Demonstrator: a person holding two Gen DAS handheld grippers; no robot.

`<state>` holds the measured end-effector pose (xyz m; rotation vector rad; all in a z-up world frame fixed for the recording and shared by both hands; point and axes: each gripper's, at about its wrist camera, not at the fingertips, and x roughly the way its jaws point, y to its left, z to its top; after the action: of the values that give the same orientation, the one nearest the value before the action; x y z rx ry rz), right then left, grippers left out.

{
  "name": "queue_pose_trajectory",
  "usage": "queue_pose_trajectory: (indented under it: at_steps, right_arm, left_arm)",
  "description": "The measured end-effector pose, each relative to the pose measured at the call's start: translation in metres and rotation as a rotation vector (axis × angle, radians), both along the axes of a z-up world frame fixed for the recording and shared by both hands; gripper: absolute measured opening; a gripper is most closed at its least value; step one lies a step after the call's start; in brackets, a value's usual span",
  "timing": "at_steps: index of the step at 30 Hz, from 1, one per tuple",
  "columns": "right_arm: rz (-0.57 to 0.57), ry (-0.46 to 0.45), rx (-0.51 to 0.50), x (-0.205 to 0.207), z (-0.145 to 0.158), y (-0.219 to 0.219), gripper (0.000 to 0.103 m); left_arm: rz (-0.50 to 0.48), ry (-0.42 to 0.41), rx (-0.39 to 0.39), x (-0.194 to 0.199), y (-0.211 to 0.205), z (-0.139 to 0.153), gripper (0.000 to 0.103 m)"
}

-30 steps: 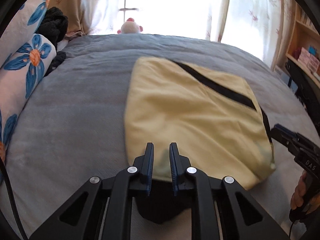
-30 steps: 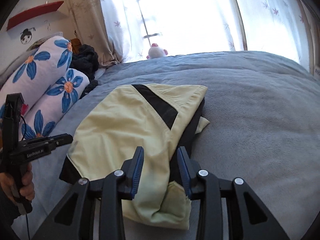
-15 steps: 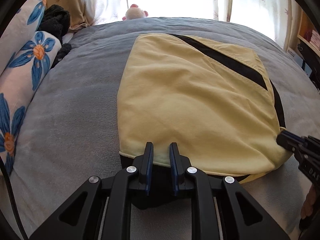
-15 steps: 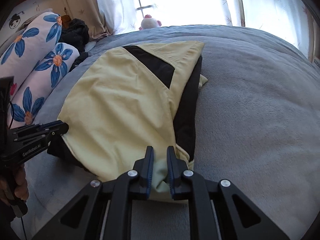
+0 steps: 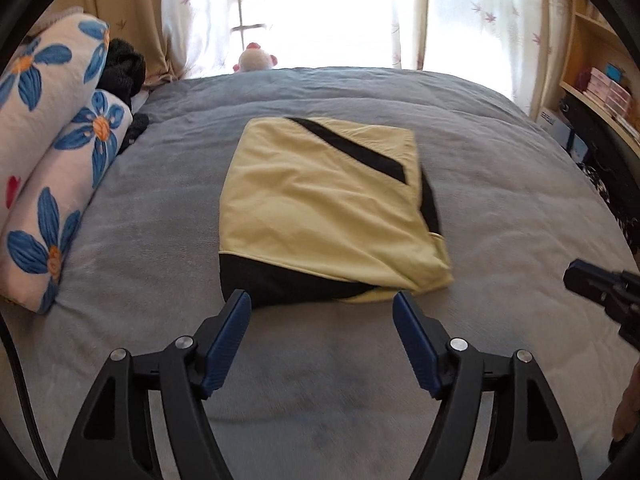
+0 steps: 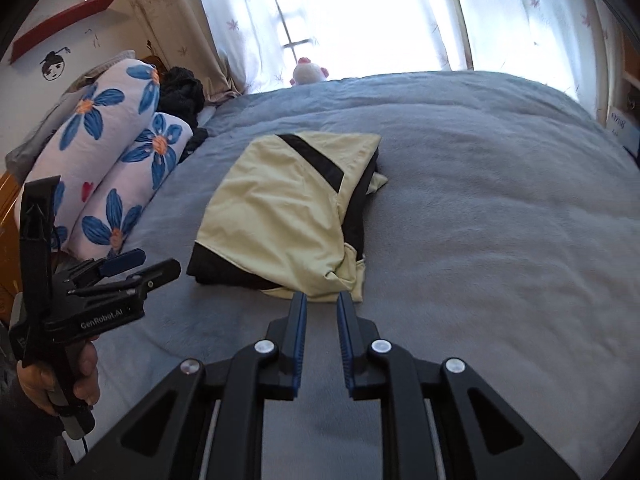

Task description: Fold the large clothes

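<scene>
One garment (image 5: 328, 200), two floral pillows (image 5: 52, 184)

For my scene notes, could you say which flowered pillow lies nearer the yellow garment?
The lower flowered pillow, resting on the grey bedcover; the other pillow sits behind it, higher.

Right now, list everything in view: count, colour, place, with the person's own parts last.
folded garment: one, pale yellow with black panels, middle of the bed.
bed cover: one, grey-blue, under everything.
floral pillows: two, white with blue flowers, left edge.
dark clothes: one heap, black, behind the pillows.
plush toy: one, white and pink, far edge by the window.
curtains: pale, patterned, at the window.
shelf: wooden, right side.
left gripper: black, blue pads, jaws just opened, nothing between.
right gripper: narrow gap, holding nothing.
hand: on the left gripper's handle.
</scene>
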<state>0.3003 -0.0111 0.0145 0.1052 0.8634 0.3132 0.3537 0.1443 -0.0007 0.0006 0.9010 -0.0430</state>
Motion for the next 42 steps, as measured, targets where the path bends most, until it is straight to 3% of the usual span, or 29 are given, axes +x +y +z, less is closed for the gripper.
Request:
queue_pose_trajectory:
  at_steps: [4, 9, 16, 19, 23, 28, 36, 42]
  right_arm:
    - [-0.008, -0.033, -0.021, -0.047, 0.038, -0.024, 0.031]
    - [-0.008, -0.043, 0.003, -0.101, 0.076, -0.057, 0.036]
    - [-0.01, -0.064, -0.02, -0.168, 0.105, -0.083, 0.052]
    - [-0.015, -0.057, -0.034, -0.192, 0.102, -0.089, 0.055]
    - [-0.032, -0.039, -0.058, -0.22, 0.09, -0.097, 0.055]
    - [-0.105, -0.042, -0.071, -0.252, 0.067, -0.11, 0.072]
    - [-0.209, -0.049, -0.128, -0.287, 0.034, -0.111, 0.087]
    - [-0.264, -0.076, -0.139, -0.301, 0.027, -0.108, 0.088]
  left_arm:
    - [-0.012, -0.022, -0.009, -0.047, -0.023, 0.034, 0.077]
    - [-0.023, -0.044, -0.03, -0.104, -0.051, 0.07, 0.078]
    - [-0.046, -0.081, -0.022, -0.174, -0.086, 0.104, 0.085]
    - [-0.05, -0.094, -0.02, -0.206, -0.102, 0.108, 0.091]
    - [-0.035, -0.089, -0.029, -0.235, -0.117, 0.102, 0.092]
    - [-0.01, -0.09, -0.027, -0.273, -0.138, 0.083, 0.092]
    - [0.047, -0.071, 0.001, -0.307, -0.164, 0.062, 0.092]
    - [0.053, -0.075, 0.012, -0.325, -0.176, 0.06, 0.092]
